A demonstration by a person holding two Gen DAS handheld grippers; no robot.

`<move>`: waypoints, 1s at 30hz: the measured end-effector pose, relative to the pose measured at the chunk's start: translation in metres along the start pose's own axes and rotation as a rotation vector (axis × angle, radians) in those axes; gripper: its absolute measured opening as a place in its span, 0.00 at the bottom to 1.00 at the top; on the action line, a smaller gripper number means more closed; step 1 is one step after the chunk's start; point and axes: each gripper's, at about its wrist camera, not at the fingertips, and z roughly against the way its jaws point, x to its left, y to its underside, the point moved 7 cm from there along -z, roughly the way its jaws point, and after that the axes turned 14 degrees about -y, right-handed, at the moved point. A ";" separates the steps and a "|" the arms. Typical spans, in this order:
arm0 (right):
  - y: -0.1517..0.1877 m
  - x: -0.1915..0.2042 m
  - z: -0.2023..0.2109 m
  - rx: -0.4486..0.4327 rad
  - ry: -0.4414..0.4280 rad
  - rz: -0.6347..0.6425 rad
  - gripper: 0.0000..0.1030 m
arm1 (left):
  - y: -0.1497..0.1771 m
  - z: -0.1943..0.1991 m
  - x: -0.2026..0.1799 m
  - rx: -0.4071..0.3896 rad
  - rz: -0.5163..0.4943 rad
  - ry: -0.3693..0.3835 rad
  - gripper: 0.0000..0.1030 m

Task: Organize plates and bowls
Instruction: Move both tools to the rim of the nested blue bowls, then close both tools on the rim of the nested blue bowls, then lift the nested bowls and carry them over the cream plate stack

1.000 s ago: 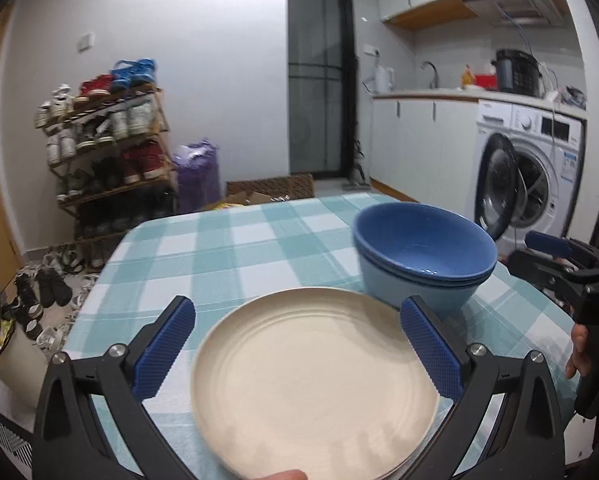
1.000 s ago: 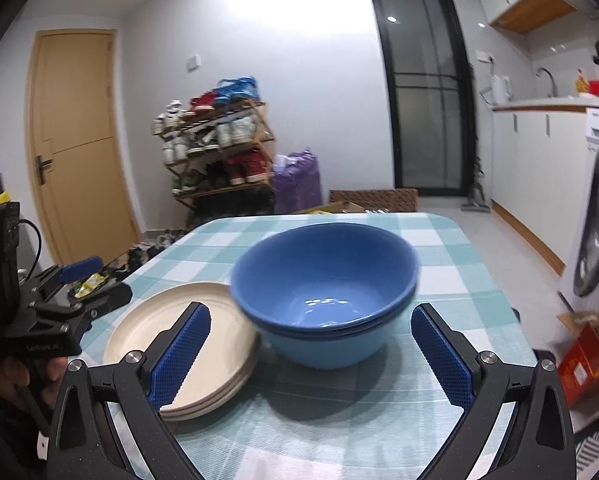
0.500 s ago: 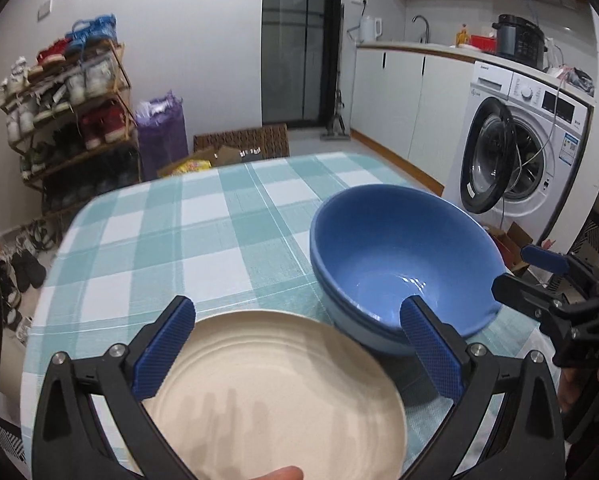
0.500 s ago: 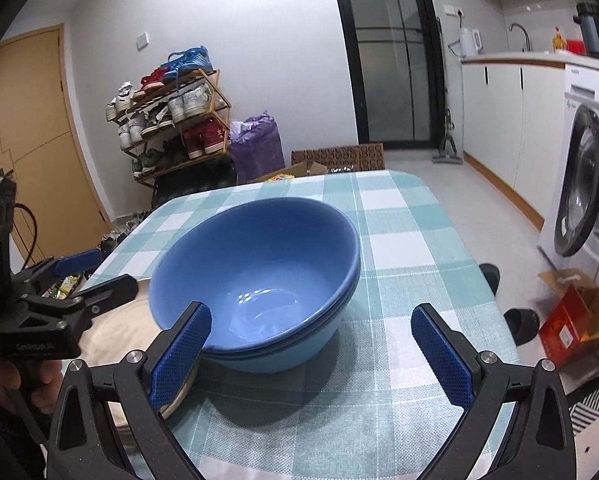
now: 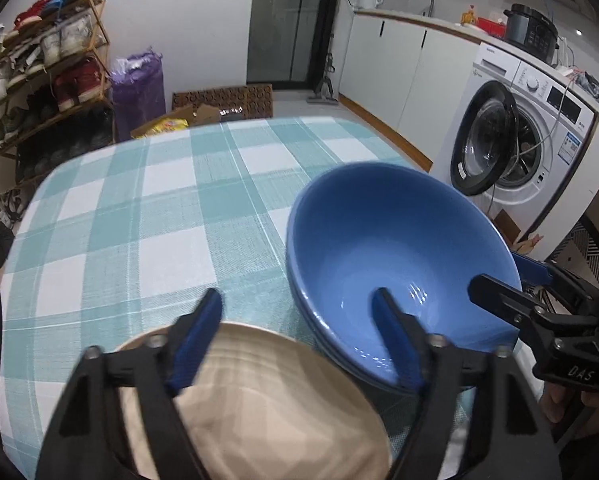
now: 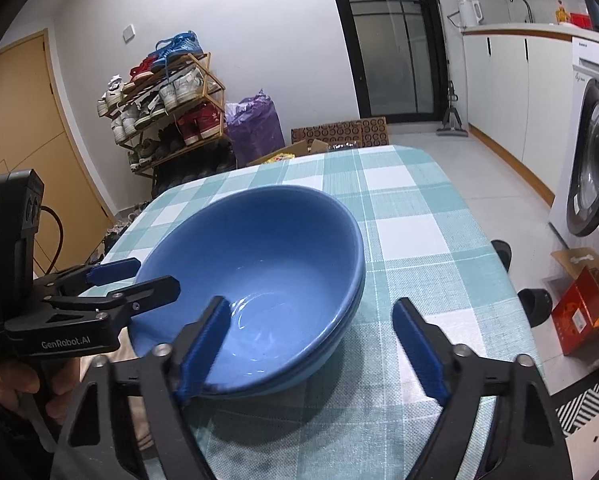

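Two blue bowls (image 5: pixel 399 264) (image 6: pixel 259 276) sit nested on the checked tablecloth, right beside a stack of beige plates (image 5: pixel 259 400) (image 6: pixel 129 356). My left gripper (image 5: pixel 299 340) (image 6: pixel 155 276) straddles the bowls' left rim, one finger over the plates and the other inside the top bowl. Its jaws are closing and the pads do not press on the rim. My right gripper (image 6: pixel 311 348) (image 5: pixel 495 276) straddles the near right rim, its left finger inside the bowl and its right finger over the cloth. Its jaws are closing too, without contact.
The table (image 5: pixel 139 220) ends close to the right of the bowls. On the floor there stand a washing machine with its door open (image 5: pixel 499 140), a red box (image 6: pixel 579 312) and dark slippers (image 6: pixel 535 304). A shoe rack (image 6: pixel 167 108) stands by the far wall.
Both grippers moved in on the bowls and tipped downward. The left one shifted right from over the plates onto the bowl's rim. Both pairs of jaws have narrowed.
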 end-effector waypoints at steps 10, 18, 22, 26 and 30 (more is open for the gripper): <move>0.005 -0.012 -0.016 0.035 -0.006 -0.068 0.63 | -0.002 -0.006 -0.016 0.038 -0.020 0.033 0.33; 0.005 -0.008 -0.018 0.044 -0.020 -0.083 0.45 | -0.001 -0.004 -0.015 0.034 -0.025 0.008 0.28; 0.005 -0.010 -0.016 0.040 -0.005 -0.096 0.39 | -0.001 -0.004 -0.015 0.032 -0.031 -0.005 0.26; 0.006 -0.011 -0.014 0.035 0.000 -0.101 0.36 | -0.002 -0.001 -0.015 0.019 -0.033 -0.009 0.26; 0.005 -0.009 -0.012 0.026 0.004 -0.093 0.35 | -0.006 0.005 -0.014 -0.001 -0.035 -0.012 0.26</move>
